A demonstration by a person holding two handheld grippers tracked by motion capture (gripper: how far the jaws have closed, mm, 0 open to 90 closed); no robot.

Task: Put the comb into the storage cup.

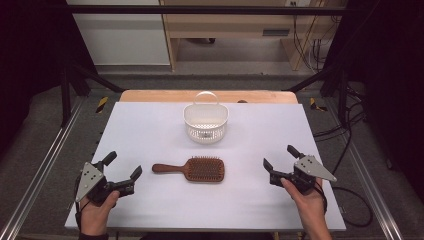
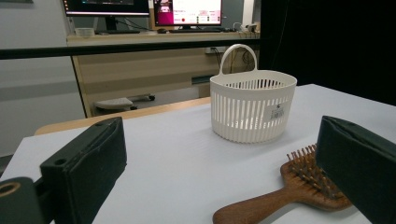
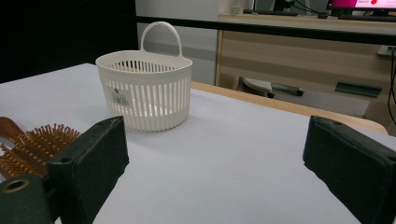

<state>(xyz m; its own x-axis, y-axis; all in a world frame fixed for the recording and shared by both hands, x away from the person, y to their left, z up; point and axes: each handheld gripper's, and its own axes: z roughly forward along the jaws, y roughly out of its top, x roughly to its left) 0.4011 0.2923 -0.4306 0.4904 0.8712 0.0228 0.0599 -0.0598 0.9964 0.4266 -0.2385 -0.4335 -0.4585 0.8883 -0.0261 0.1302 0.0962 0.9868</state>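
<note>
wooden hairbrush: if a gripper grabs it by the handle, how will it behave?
The hairbrush looks like solid wood, so probably stiff. Its wide bristled head likely outweighs the slim handle, so it may droop head-first. It lies flat, bristles up, and seems unlikely to roll; the smooth handle could slip.

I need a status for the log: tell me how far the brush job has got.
Done: nothing yet. The brush lies flat on the table, bristles up, and the basket behind it looks empty. In hand: nothing. The left gripper and right gripper are both open, resting either side of the brush and apart from it. Left, most likely: grip the brush, lift it and put it in the basket.
</note>
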